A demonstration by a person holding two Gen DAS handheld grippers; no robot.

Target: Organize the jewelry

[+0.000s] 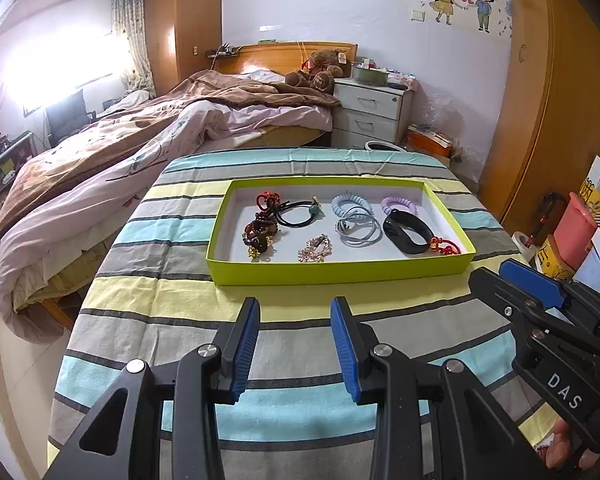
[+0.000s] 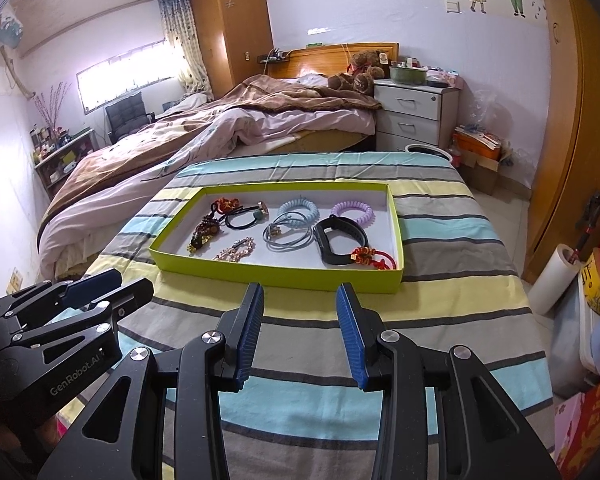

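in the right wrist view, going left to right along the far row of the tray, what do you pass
red knotted charm → black hair tie with a green bead → light blue spiral hair tie → purple spiral hair tie, all inside the green tray.

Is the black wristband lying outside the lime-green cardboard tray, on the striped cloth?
No: the black wristband lies inside the lime-green cardboard tray, near its right end beside the red knotted charm.
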